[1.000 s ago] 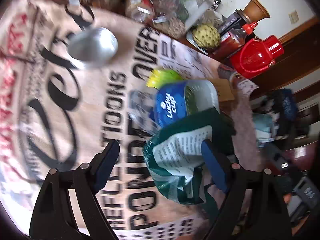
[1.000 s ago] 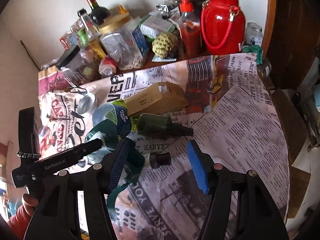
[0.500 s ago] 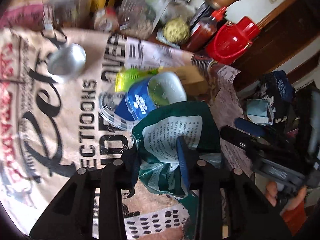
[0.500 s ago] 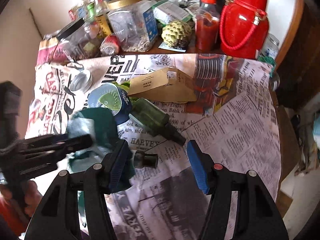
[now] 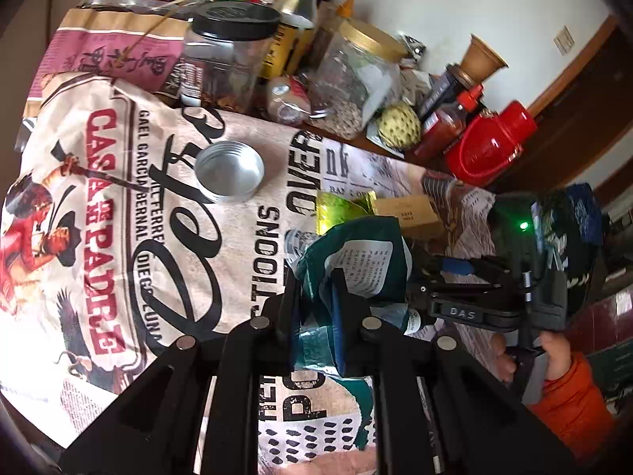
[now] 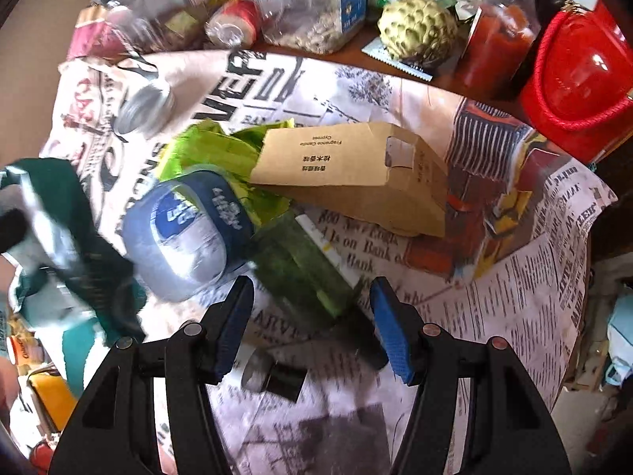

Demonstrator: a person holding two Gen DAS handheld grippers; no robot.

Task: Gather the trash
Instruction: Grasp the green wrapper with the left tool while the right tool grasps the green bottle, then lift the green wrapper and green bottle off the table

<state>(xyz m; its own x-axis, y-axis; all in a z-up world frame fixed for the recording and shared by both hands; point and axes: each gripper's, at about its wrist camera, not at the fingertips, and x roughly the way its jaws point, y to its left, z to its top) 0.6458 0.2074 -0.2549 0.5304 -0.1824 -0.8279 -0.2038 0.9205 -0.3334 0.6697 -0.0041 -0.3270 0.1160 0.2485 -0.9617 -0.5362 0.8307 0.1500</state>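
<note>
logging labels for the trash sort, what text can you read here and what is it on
"CASA PADRE" in red: tablecloth
"DAS": right gripper, on its body
"Fragrance Candle Cypress": brown carton
"Bank", "ARVE": tablecloth, by the green bottle
White panel on the green bag: too small to read
Blue tub logo: too blurred
Jar labels at the back: unreadable

The left hand-held gripper [image 5: 316,308] has just been closing: its jaws stood wide either side of the green bag [image 5: 356,261] and now pinch it, lifted off the desk. The right hand-held gripper [image 6: 312,316] has come down over the green bottle [image 6: 300,265], jaws equally apart.
</note>
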